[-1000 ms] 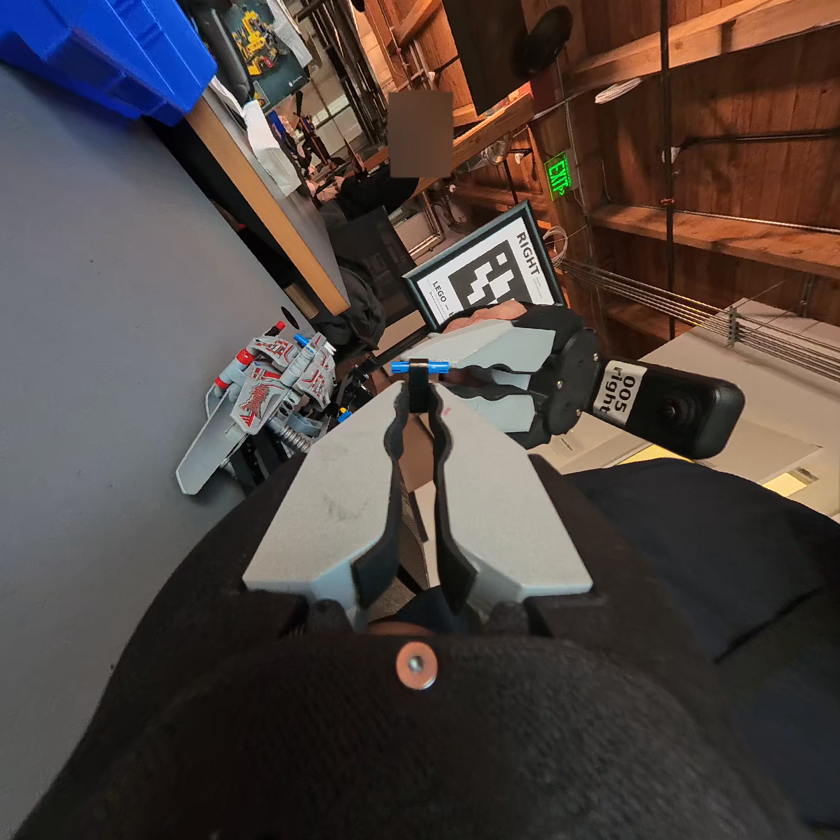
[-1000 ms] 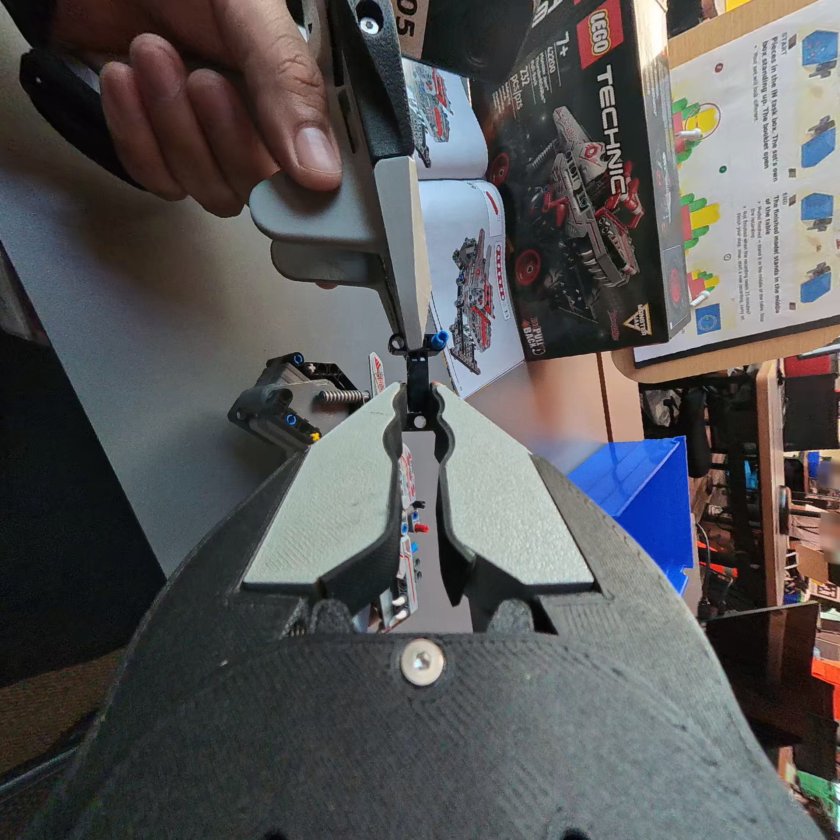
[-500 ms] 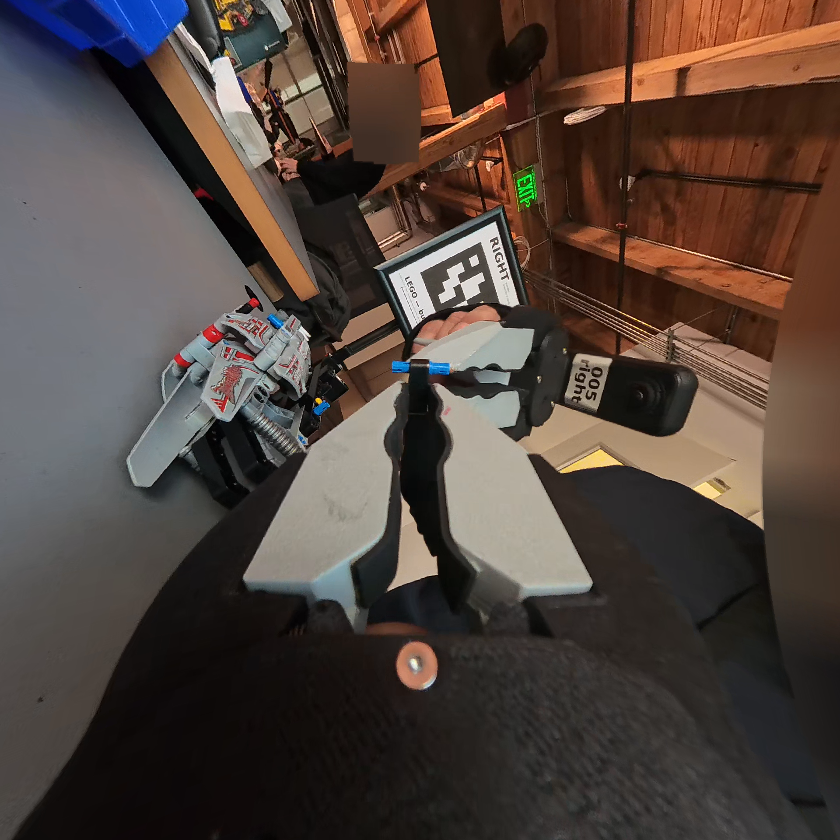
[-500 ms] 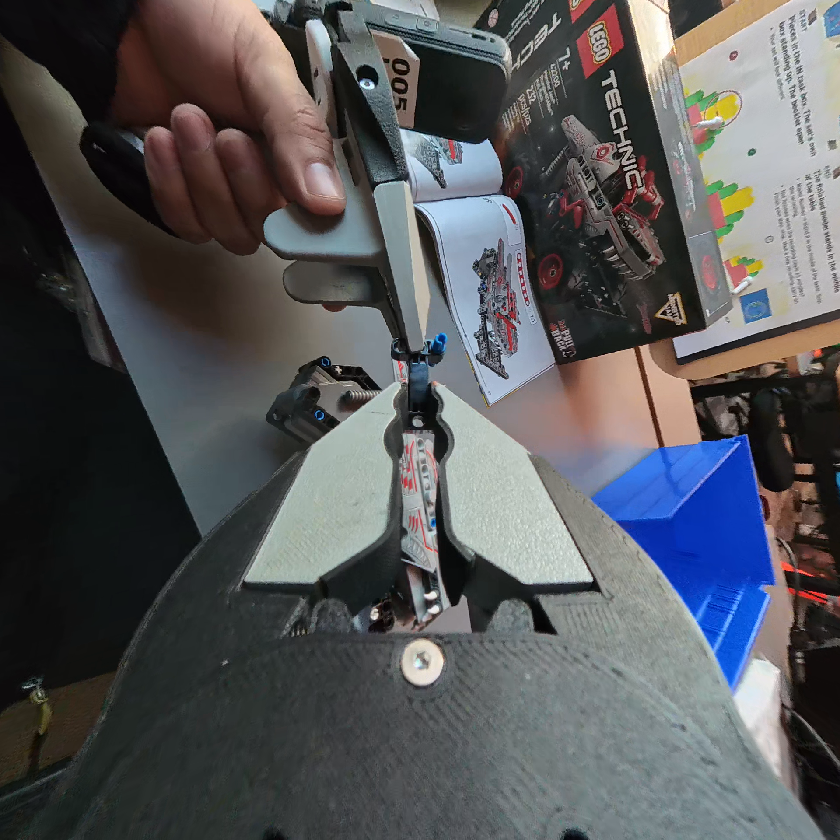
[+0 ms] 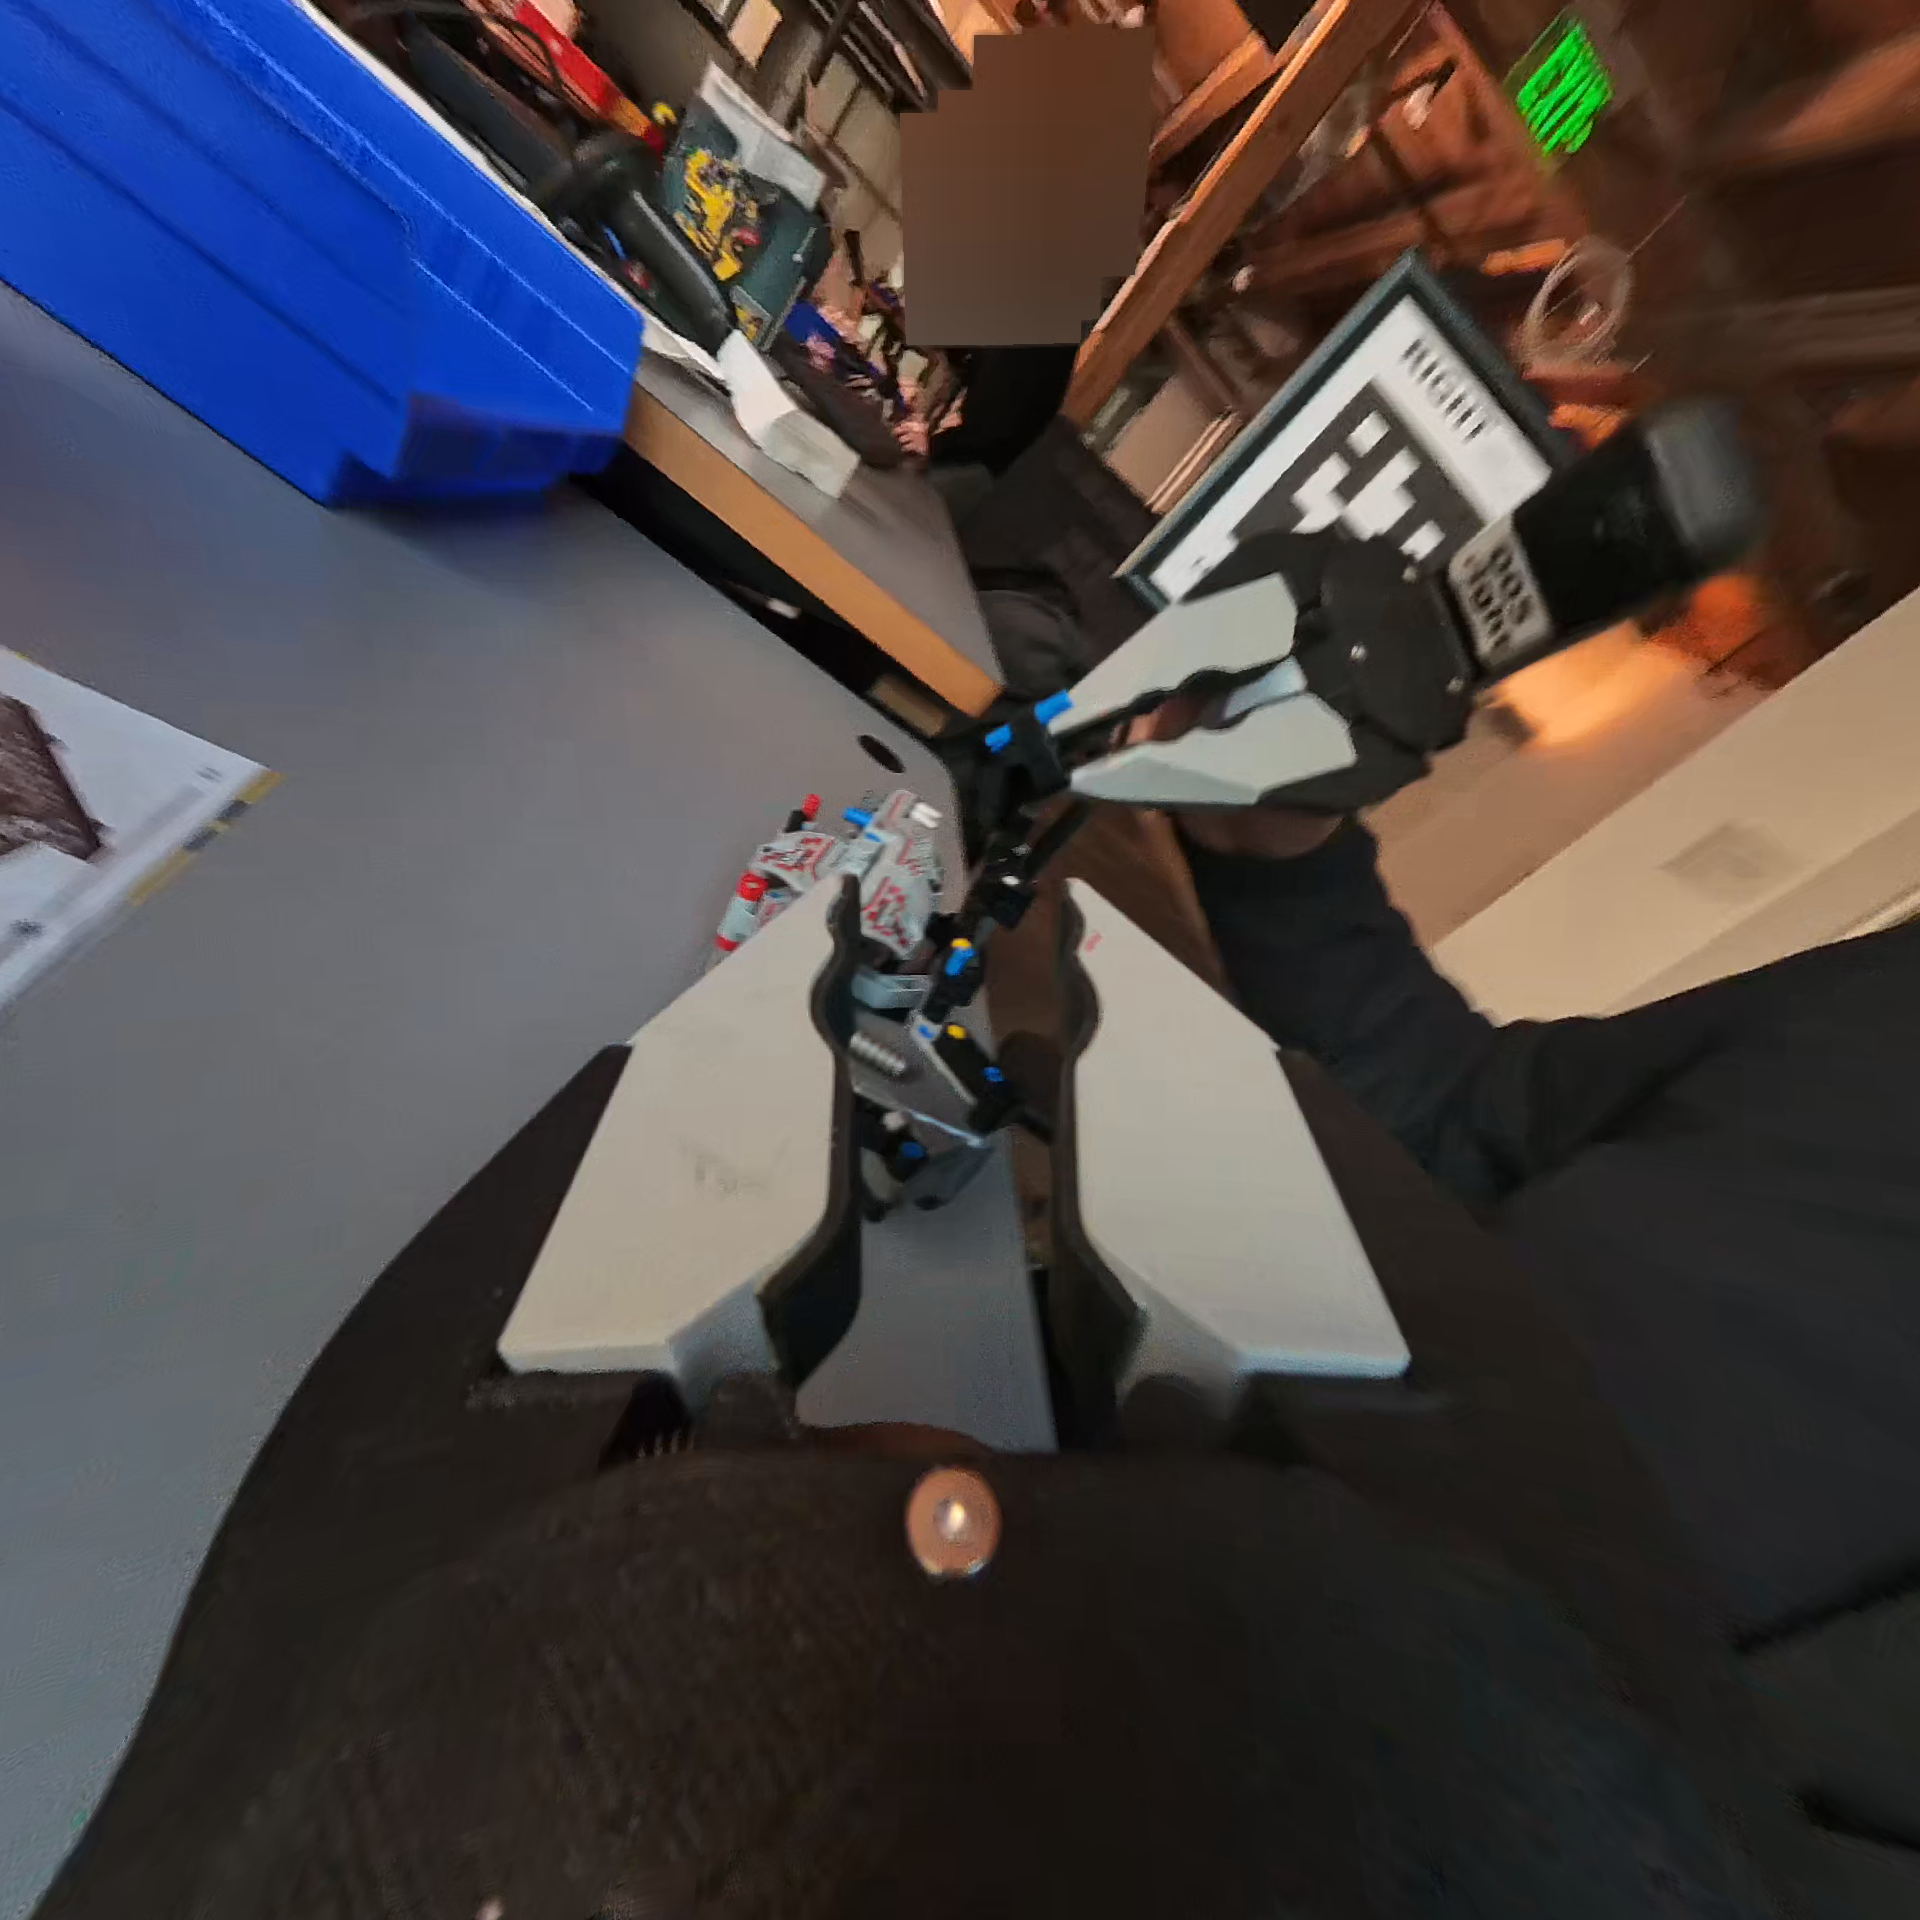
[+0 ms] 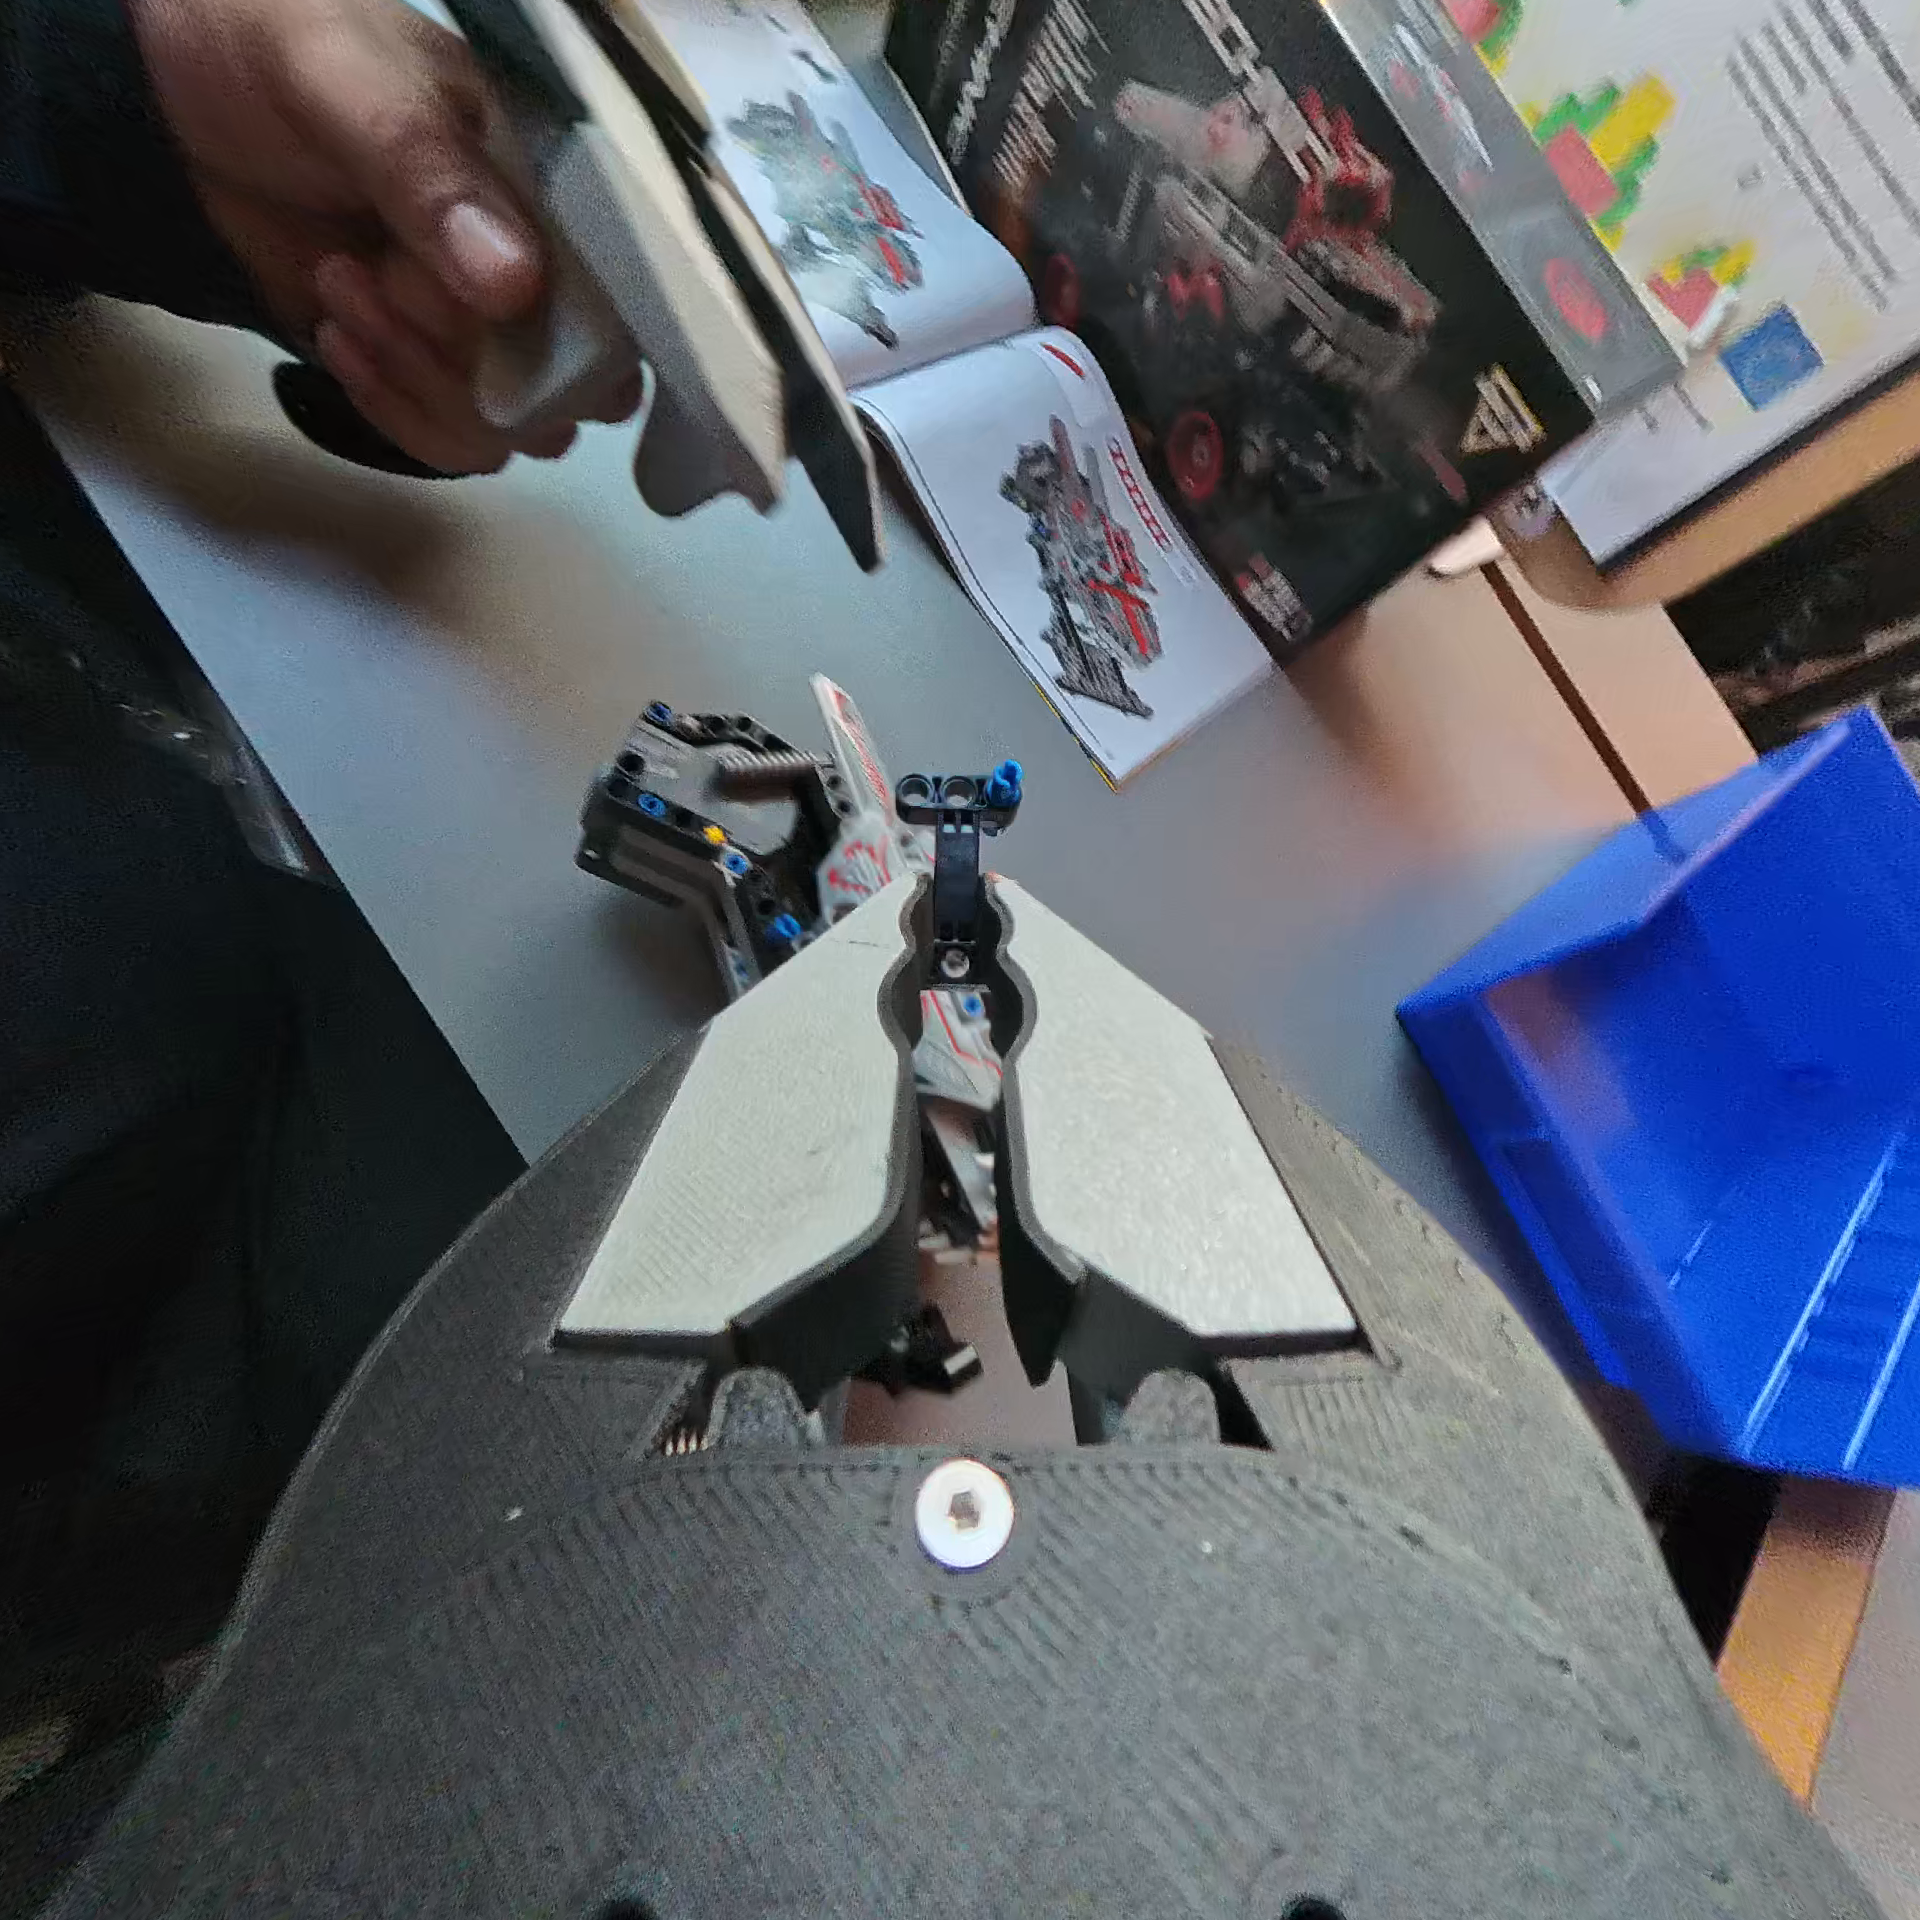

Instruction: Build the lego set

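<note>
My right gripper (image 6: 954,896) is shut on the stem of a black T-shaped Lego piece (image 6: 954,831) with a blue pin at one end, held above the grey table. In the left wrist view it (image 5: 1060,743) comes in from the right with that piece (image 5: 1013,743). My left gripper (image 5: 956,914) is open and empty, apart from the piece. In the right wrist view it (image 6: 790,509) is blurred at the upper left, held by a hand. The partly built grey, black and red model (image 6: 727,831) lies on the table below both grippers (image 5: 800,862).
An open instruction booklet (image 6: 1039,499) and the black set box (image 6: 1247,260) lie beyond the model. A blue bin (image 6: 1662,1143) stands to the right, also in the left wrist view (image 5: 312,260). The table's edge (image 5: 914,665) runs close behind the model. Tip to tip, the grippers are about 8 cm apart.
My left gripper has let go of the black piece, opened and drawn back. My right gripper keeps the piece. Both views have swung toward the table.
</note>
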`<state>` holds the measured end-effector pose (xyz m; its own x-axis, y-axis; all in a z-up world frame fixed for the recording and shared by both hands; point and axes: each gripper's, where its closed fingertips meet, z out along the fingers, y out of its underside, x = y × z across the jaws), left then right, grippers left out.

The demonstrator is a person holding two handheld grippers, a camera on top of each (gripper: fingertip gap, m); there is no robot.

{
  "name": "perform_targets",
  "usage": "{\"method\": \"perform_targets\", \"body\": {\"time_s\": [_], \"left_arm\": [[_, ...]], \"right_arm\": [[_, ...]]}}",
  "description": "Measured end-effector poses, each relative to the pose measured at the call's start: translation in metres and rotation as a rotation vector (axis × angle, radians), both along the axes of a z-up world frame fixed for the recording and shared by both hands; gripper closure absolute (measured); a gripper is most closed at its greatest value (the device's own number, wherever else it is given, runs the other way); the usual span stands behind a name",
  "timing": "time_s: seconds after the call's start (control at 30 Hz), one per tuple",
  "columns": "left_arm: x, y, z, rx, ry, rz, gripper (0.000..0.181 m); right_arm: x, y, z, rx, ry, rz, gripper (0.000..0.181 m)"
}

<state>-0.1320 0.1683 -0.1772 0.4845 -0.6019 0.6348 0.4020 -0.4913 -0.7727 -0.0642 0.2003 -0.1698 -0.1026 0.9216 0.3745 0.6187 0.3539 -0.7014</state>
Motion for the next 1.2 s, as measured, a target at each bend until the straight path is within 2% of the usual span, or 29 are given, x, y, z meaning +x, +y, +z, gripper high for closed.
{"method": "perform_targets", "body": {"time_s": [0.13, 0.2, 0.3, 0.43, 0.53, 0.67, 0.77, 0.83, 0.97, 1.2], "left_arm": [[0.002, 0.004, -0.017, 0.072, 0.252, 0.02, 0.13], [0.001, 0.004, -0.02, 0.109, 0.321, 0.011, 0.13], [0.005, 0.001, -0.015, 0.164, 0.363, -0.024, 0.131], [0.022, -0.004, -0.003, 0.241, 0.457, -0.094, 0.134], [0.035, -0.001, -0.008, 0.244, 0.632, -0.157, 0.136], [0.05, 0.009, -0.025, 0.246, 0.78, -0.238, 0.139], [0.054, 0.017, -0.044, 0.212, 0.819, -0.283, 0.136], [0.057, 0.018, -0.051, 0.199, 0.829, -0.3, 0.128], [0.058, 0.021, -0.052, 0.203, 0.855, -0.308, 0.131], [0.058, 0.023, -0.052, 0.235, 0.906, -0.32, 0.136]], "right_arm": [[0.025, 0.028, -0.004, -0.112, 0.025, -0.084, 0.176], [0.034, 0.03, -0.007, -0.225, 0.032, -0.089, 0.176], [0.041, 0.018, -0.011, -0.373, 0.013, -0.048, 0.176], [0.041, -0.005, -0.014, -0.413, -0.041, 0.047, 0.175], [0.038, -0.014, -0.015, -0.415, -0.084, 0.101, 0.176], [0.031, -0.013, -0.018, -0.435, -0.131, 0.145, 0.176], [0.022, -0.013, -0.02, -0.457, -0.162, 0.159, 0.175], [0.017, -0.012, -0.026, -0.448, -0.204, 0.161, 0.176], [0.012, -0.011, -0.042, -0.438, -0.294, 0.17, 0.175], [0.005, -0.008, -0.047, -0.443, -0.337, 0.177, 0.176]]}}
